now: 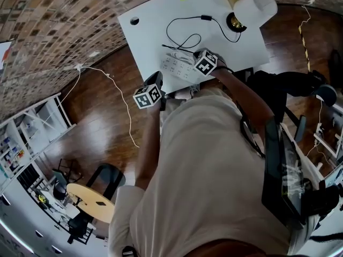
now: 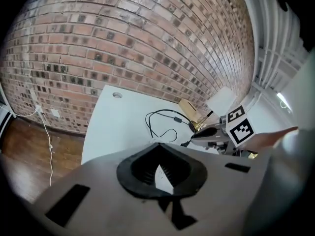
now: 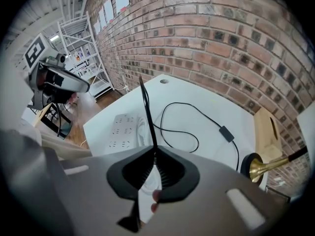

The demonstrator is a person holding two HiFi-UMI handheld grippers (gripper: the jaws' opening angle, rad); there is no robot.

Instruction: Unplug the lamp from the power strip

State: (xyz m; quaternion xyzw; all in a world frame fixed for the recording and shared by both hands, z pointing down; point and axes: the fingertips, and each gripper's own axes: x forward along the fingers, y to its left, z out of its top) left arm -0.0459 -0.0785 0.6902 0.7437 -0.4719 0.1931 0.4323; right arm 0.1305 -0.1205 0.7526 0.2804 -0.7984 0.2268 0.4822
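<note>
right claw (image 3: 153, 152) tight around black lamp cord (image 3: 146, 109)

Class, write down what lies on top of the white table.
On the white table: a power strip, a black cord with an inline switch, and the lamp on its brass base. The cord's plug end is hidden behind the right gripper.

Soft, even indoor light all round, so shadows on the white bench (image 1: 155, 36) are faint and it comes out bright but not blown. The floor (image 1: 96, 127) has a glossy sheen. A strip light (image 2: 283, 100) glares a bit. Heavy fisheye everywhere: the wall (image 2: 123, 43) bows and corners go black in both gripper views. Close in, the left tongs (image 2: 157, 149) and right tongs (image 3: 154, 154) look soft and blurry, the background is sharp
</note>
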